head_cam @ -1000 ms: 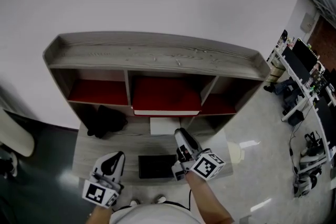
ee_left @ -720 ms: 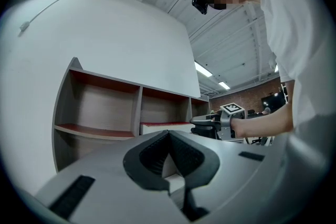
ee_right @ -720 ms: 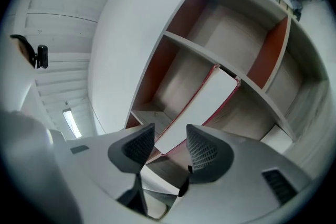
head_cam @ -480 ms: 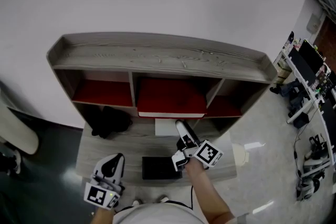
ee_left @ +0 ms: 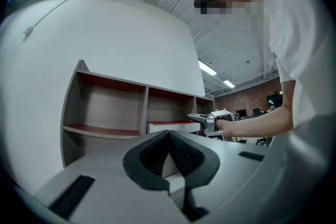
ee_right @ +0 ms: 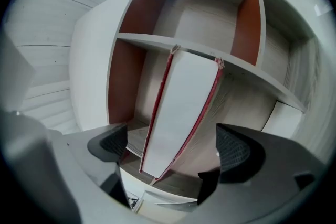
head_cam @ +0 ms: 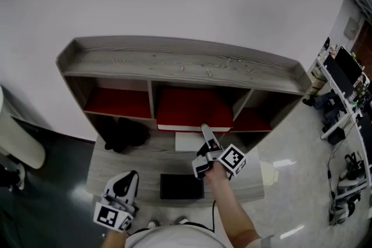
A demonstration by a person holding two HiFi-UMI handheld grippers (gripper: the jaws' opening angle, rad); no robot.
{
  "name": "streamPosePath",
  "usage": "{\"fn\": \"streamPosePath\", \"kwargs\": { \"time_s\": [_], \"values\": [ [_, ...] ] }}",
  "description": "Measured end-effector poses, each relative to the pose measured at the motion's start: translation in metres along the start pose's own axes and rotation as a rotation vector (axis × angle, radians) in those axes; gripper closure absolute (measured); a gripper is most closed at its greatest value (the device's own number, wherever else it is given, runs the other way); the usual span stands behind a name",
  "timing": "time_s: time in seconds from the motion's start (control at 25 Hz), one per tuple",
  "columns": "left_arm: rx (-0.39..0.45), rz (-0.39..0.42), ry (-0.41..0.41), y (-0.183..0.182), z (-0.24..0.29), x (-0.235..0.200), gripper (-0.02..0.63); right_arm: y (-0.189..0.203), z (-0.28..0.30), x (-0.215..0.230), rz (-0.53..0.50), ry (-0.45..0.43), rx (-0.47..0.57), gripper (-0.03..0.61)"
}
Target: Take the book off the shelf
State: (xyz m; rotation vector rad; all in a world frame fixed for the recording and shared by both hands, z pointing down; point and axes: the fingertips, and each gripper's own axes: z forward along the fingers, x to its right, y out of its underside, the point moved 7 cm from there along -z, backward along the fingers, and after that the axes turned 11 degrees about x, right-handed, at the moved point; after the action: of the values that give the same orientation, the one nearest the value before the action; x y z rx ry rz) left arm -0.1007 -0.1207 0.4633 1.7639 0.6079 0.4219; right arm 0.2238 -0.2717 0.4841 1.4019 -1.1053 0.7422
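I am judging the book stiff, fairly heavy, its front edge lying untouched between the just-opened jaws of my right gripper.

Head view steeply down; gripper views level, nearer — shelf shared, seemingly.

- the red book lies in the middle compartment of the shelf; its rear part is hidden under the top board.
- a dark thing in the lower left compartment is too shadowed to identify.
- a flat black thing on the ledge in front cannot be identified.
- the person is cut off by the head view's bottom edge.
- a white rounded thing is cut by the left edge.
- the desks at far right are too small to make out.
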Motion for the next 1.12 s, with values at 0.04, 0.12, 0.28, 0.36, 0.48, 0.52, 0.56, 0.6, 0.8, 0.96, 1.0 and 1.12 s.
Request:
{"fn": "streamPosePath", "kwargs": {
  "time_s": [0.04,0.12,0.28,0.36,0.48,0.52,0.56,0.6,0.8,0.96,1.0,1.12],
  "values": [
    [-0.002,0.000,0.000,0.000,-0.001,-0.001,0.597,0.002,0.003,0.002,0.026,-0.007,0.003,0.071],
    [-0.005,-0.003,-0.001,0.001,-0.002,-0.003,0.597,0.007,0.010,0.006,0.081,-0.023,0.012,0.066],
    [-0.009,-0.008,-0.001,0.000,-0.004,-0.006,0.597,0.012,0.018,0.008,0.132,0.007,0.024,0.063],
    [-0.013,-0.010,0.000,-0.001,-0.007,-0.007,0.597,0.013,0.022,0.009,0.164,0.018,0.034,0.063],
    [-0.019,-0.013,-0.012,0.000,-0.014,-0.011,0.595,0.015,0.029,0.011,0.218,0.018,0.048,0.063],
    [-0.016,-0.012,-0.017,-0.001,-0.016,-0.013,0.595,0.016,0.030,0.010,0.222,0.016,0.047,0.063],
    [-0.011,-0.009,-0.021,-0.003,-0.018,-0.015,0.595,0.017,0.032,0.009,0.224,0.011,0.044,0.063],
    [-0.007,-0.005,-0.025,-0.004,-0.020,-0.017,0.596,0.019,0.033,0.008,0.226,0.002,0.042,0.063],
    [-0.006,-0.014,-0.027,-0.008,-0.026,-0.022,0.595,0.022,0.037,0.007,0.248,-0.024,0.049,0.065],
    [-0.011,-0.015,-0.026,-0.009,-0.033,-0.025,0.596,0.023,0.037,0.010,0.250,-0.011,0.076,0.066],
    [-0.013,-0.017,-0.028,-0.010,-0.035,-0.027,0.595,0.023,0.038,0.010,0.251,-0.003,0.083,0.066],
    [-0.013,-0.015,-0.029,-0.011,-0.040,-0.030,0.596,0.024,0.040,0.010,0.259,0.013,0.101,0.067]
  ]
}}
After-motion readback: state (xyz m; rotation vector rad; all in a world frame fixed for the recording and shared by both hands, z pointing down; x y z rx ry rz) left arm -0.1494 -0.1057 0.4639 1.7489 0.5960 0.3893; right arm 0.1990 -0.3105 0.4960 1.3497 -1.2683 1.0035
